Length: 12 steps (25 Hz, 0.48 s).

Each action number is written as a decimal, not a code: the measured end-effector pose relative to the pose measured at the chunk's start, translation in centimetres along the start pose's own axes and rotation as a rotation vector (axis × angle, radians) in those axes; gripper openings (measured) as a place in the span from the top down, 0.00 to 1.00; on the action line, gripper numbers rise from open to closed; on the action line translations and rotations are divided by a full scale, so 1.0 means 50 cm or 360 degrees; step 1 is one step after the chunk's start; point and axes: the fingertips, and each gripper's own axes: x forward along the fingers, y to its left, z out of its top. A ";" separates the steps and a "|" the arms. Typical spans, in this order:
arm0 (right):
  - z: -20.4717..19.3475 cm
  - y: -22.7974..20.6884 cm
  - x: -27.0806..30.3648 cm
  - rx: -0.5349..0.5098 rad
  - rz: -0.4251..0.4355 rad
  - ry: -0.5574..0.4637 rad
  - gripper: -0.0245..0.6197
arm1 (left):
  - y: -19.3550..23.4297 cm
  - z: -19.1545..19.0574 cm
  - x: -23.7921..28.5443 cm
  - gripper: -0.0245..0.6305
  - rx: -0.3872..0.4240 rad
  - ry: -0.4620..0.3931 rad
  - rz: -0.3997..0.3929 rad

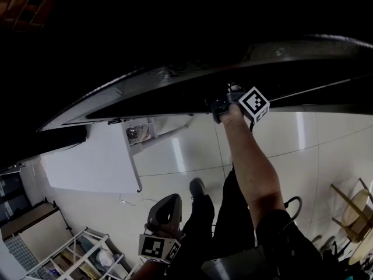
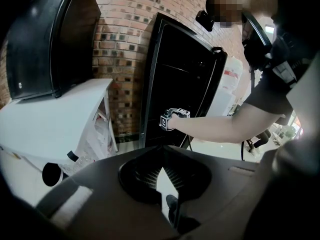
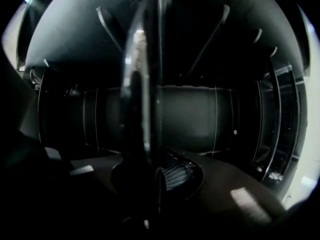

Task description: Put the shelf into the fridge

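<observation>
My right gripper reaches level into the tall black fridge, and it also shows small in the left gripper view. In the right gripper view it is shut on a thin glassy plate, the shelf, seen edge-on and running up the middle of the picture. The dark fridge interior lies behind it, with door bins at the right. My left gripper hangs low by the person's leg, tilted down at the floor. Its jaws meet at the tips with nothing between them.
A white table stands left of the fridge against a brick wall, with a large black appliance on it. A white wire rack is at the lower left and a wooden chair at the right, on pale tiled floor.
</observation>
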 end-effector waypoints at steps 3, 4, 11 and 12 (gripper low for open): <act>0.002 -0.001 0.004 0.0001 0.0000 0.0000 0.94 | -0.002 0.003 0.000 0.97 0.0002 -0.0033 -0.0016; 0.002 -0.001 0.006 0.0004 0.0000 -0.0002 0.94 | -0.001 0.002 -0.001 0.97 0.0006 -0.0035 -0.0014; 0.006 -0.001 0.022 0.0013 -0.0012 -0.0002 0.93 | -0.011 0.011 -0.001 0.97 -0.0004 -0.0070 -0.0025; 0.006 0.000 0.023 0.0013 -0.0010 0.0000 0.93 | -0.012 0.016 -0.001 0.97 -0.0001 -0.0093 -0.0032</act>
